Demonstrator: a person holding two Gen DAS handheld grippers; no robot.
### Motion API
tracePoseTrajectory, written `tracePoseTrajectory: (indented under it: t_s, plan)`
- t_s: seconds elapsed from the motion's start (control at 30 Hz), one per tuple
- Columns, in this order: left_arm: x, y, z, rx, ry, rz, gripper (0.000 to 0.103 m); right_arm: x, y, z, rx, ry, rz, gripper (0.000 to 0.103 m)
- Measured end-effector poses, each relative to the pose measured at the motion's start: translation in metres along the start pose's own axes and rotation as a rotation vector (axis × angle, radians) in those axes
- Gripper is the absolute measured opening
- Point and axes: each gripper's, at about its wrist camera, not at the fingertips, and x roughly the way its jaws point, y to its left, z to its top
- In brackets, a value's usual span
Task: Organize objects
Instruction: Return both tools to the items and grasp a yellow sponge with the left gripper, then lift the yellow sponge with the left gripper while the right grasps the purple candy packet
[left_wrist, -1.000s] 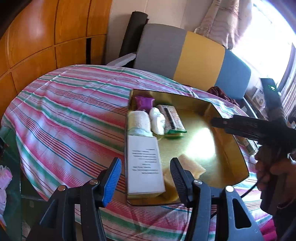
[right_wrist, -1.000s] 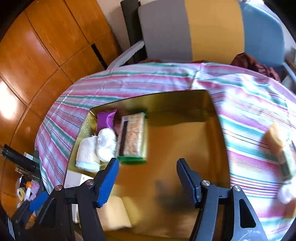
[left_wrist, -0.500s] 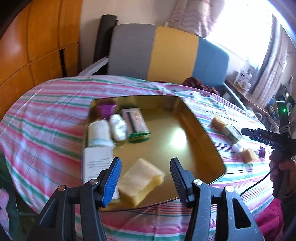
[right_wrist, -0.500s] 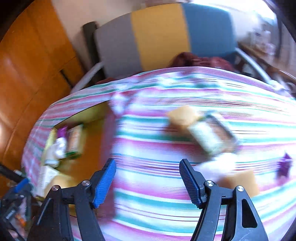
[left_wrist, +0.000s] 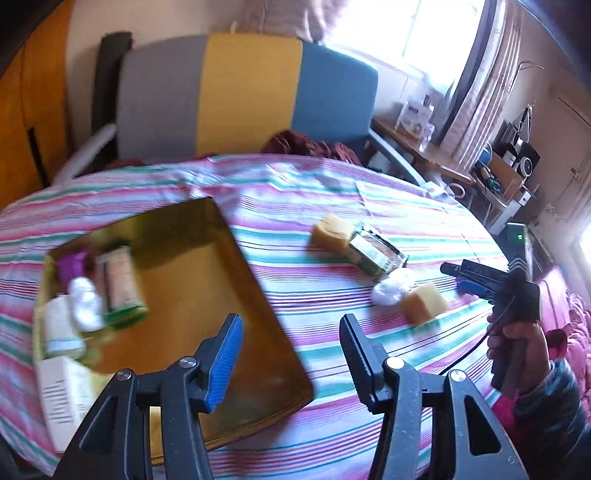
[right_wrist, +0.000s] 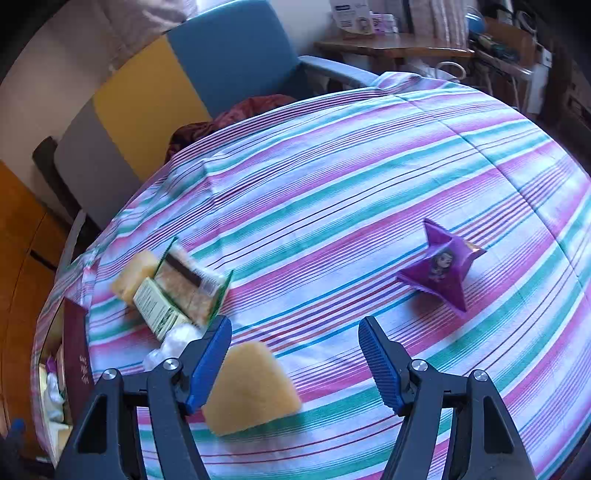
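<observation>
In the left wrist view, my left gripper is open and empty over the right edge of the gold tray. The tray holds a cracker packet, white rolls, a purple item and a white box. My right gripper is also open with nothing held. It hovers over the striped cloth. A yellow sponge lies beneath it, close to its left finger. A purple star box sits to the right. A second cracker packet, another sponge and a white wad lie to the left.
A person's hand holds the right gripper at the table's right side. A grey, yellow and blue chair stands behind the round table. A dark red cloth lies on its seat. A cluttered desk stands at the back right.
Both views swung right, away from the tray. The right gripper left the tray and now hangs over the loose objects. Its jaws stand slightly wider. The left gripper moved to the tray's right edge.
</observation>
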Motion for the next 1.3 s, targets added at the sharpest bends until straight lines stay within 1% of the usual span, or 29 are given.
tracePoseTrajectory:
  t_s: [0.07, 0.1, 0.2, 0.3, 0.43, 0.57, 0.63, 0.67, 0.73, 0.77, 0.8, 0.87, 0.97, 1.07, 1.13, 1.17, 1.2, 1.23, 1.3]
  plan:
    - [0.015, -0.011, 0.009, -0.001, 0.026, -0.027, 0.055, -0.004, -0.002, 0.004, 0.018, -0.014, 0.019, 0.073]
    - [0.021, -0.018, 0.013, 0.010, 0.035, -0.029, 0.055, -0.006, -0.003, 0.004, 0.027, -0.014, 0.036, 0.074]
    - [0.041, -0.032, 0.025, 0.039, 0.054, -0.026, 0.054, -0.009, 0.003, 0.004, 0.020, -0.011, 0.060, 0.075]
    - [0.065, -0.042, 0.040, 0.059, 0.083, -0.006, 0.054, -0.010, 0.007, 0.002, 0.011, 0.001, 0.072, 0.076]
    - [0.096, -0.046, 0.058, 0.043, 0.136, -0.019, 0.054, -0.014, 0.009, -0.001, 0.003, 0.014, 0.084, 0.078]
    - [0.129, -0.051, 0.079, 0.015, 0.179, -0.032, 0.054, -0.014, 0.006, 0.000, 0.024, 0.025, 0.092, 0.079]
    - [0.143, -0.053, 0.088, 0.005, 0.186, -0.038, 0.058, -0.013, 0.002, 0.001, 0.045, 0.037, 0.101, 0.080]
    - [0.149, -0.055, 0.092, 0.005, 0.194, -0.030, 0.061, -0.012, 0.001, 0.001, 0.054, 0.045, 0.107, 0.080]
    - [0.159, -0.056, 0.098, -0.001, 0.198, -0.035, 0.063, -0.011, -0.002, 0.001, 0.071, 0.059, 0.116, 0.080]
    - [0.165, -0.057, 0.101, 0.000, 0.199, -0.036, 0.067, -0.010, -0.002, 0.001, 0.076, 0.065, 0.121, 0.080]
    - [0.169, -0.059, 0.104, 0.006, 0.200, -0.032, 0.074, -0.009, -0.003, 0.001, 0.080, 0.072, 0.126, 0.080]
    - [0.180, -0.062, 0.110, 0.022, 0.204, -0.024, 0.079, -0.008, -0.003, 0.001, 0.082, 0.082, 0.131, 0.080]
    - [0.199, -0.063, 0.116, 0.018, 0.224, -0.024, 0.082, -0.006, -0.003, 0.001, 0.081, 0.089, 0.133, 0.080]
    - [0.221, -0.061, 0.119, 0.002, 0.259, -0.018, 0.082, -0.006, -0.003, 0.002, 0.084, 0.087, 0.135, 0.080]
    - [0.237, -0.057, 0.116, -0.017, 0.294, -0.019, 0.079, -0.005, -0.004, 0.002, 0.086, 0.087, 0.132, 0.080]
    - [0.241, -0.055, 0.113, -0.023, 0.311, -0.016, 0.073, -0.004, -0.005, 0.003, 0.087, 0.089, 0.132, 0.080]
    - [0.241, -0.053, 0.112, -0.030, 0.295, -0.010, 0.069, -0.003, -0.005, 0.003, 0.088, 0.091, 0.131, 0.080]
    - [0.238, -0.051, 0.110, -0.032, 0.277, -0.024, 0.066, -0.002, -0.006, 0.003, 0.089, 0.092, 0.129, 0.080]
    - [0.230, -0.046, 0.105, -0.052, 0.274, -0.049, 0.061, -0.001, -0.006, 0.004, 0.087, 0.091, 0.126, 0.080]
